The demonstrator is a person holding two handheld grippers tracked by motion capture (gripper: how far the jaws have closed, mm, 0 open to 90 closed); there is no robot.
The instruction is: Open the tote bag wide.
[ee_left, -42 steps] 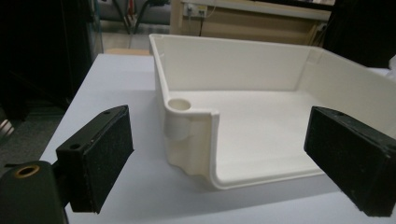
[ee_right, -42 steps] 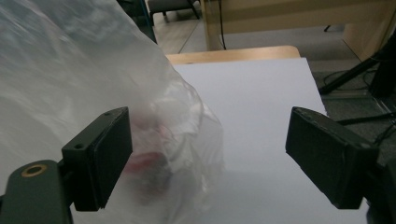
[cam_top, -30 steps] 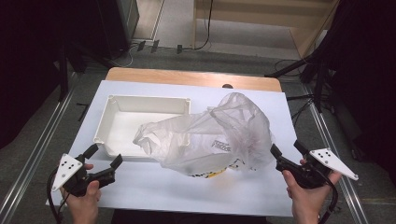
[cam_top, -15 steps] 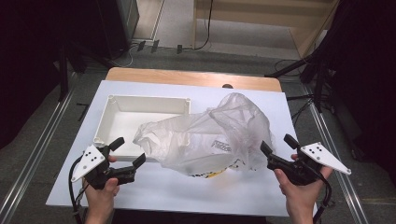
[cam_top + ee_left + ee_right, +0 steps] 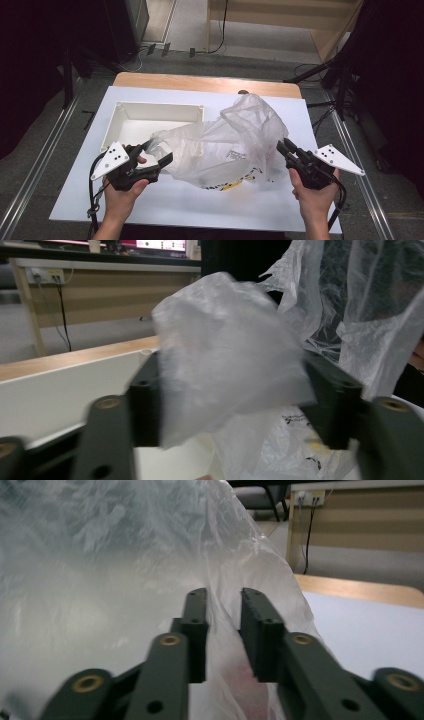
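A crumpled translucent plastic bag point(image 5: 225, 145) with black and yellow print lies on the middle of the white table top point(image 5: 210, 207); what it holds is blurred. My left gripper point(image 5: 157, 152) stands at the bag's left end, open, with a bunched lump of the film point(image 5: 225, 355) between its wide-spread jaws. At the bag's right side my right gripper point(image 5: 285, 146) has its jaws drawn close together. In the right gripper view a fold of the bag point(image 5: 100, 580) runs up through the narrow gap of that gripper point(image 5: 223, 595), and the jaws do not meet.
A white rectangular tray point(image 5: 150, 106) sits at the back left, partly under the bag; its wall point(image 5: 60, 395) shows beyond my left jaws. The table's wooden far edge point(image 5: 200, 82) lies beyond. Metal floor rails point(image 5: 45, 165) and cables flank the table.
Both hands have moved inward from the table's front corners to the bag. The left jaws now straddle its left end and the right jaws have narrowed around a fold on its right.
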